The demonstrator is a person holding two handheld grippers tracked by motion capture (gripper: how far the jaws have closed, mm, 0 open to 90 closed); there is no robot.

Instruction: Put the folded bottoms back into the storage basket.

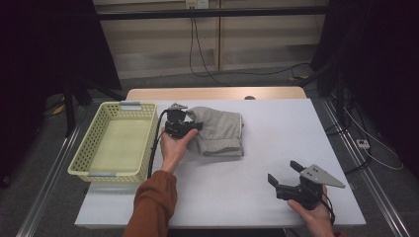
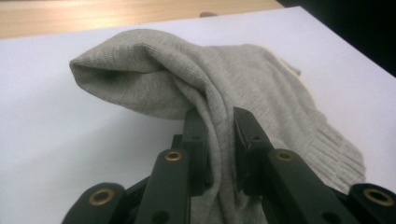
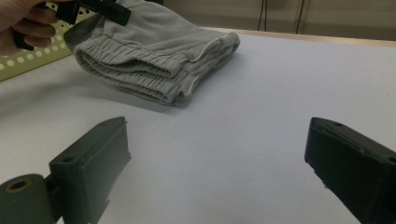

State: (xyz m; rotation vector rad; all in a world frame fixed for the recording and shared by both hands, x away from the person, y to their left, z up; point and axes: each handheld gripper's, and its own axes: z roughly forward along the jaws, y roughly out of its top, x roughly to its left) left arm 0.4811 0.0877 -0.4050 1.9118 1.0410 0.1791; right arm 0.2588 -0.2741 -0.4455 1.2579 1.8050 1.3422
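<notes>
A folded grey knit garment (image 1: 220,132) lies on the white table (image 1: 276,148), right of the basket. My left gripper (image 1: 196,126) is shut on its left edge, and that edge is lifted off the table. In the left gripper view the grey cloth (image 2: 219,135) is pinched between the two black jaws and rises in a fold. My right gripper (image 1: 285,172) rests near the table's front right with its jaws wide apart and nothing between them. The garment (image 3: 154,60) lies far ahead in the right gripper view, with the left hand at its upper corner.
A pale yellow-green plastic basket (image 1: 143,148) stands at the table's left side, with nothing inside it. A strip of wooden tabletop (image 1: 217,93) runs along the far edge. Cables lie on the floor beyond.
</notes>
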